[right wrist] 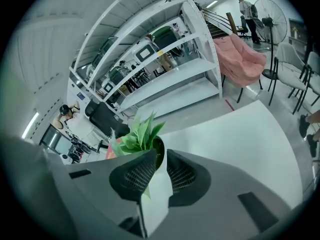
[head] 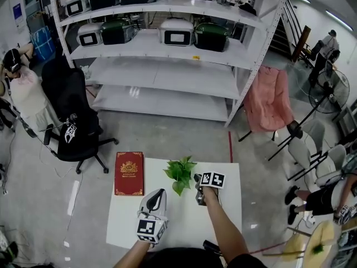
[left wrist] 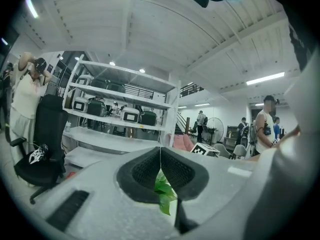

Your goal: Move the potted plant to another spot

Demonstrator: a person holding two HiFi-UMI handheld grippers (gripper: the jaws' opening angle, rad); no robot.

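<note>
The potted plant [head: 179,173] stands near the back middle of the white table [head: 125,222]; from above its green leaves hide the pot. My right gripper [head: 194,183] reaches it from the right. In the right gripper view the right gripper [right wrist: 159,166] is shut on the wall of the white pot [right wrist: 156,194], with the leaves [right wrist: 137,136] just above the jaws. I cannot tell whether the pot rests on the table. My left gripper [head: 161,192] lies left of the plant, apart from it. The left gripper [left wrist: 160,158] is shut on nothing, a green leaf [left wrist: 164,194] showing beyond it.
A red book [head: 129,173] lies on the table's back left part. Behind the table are a black office chair [head: 75,121], a white shelf rack [head: 167,77] with boxes, and a pink chair [head: 271,99]. People stand at the far left and right.
</note>
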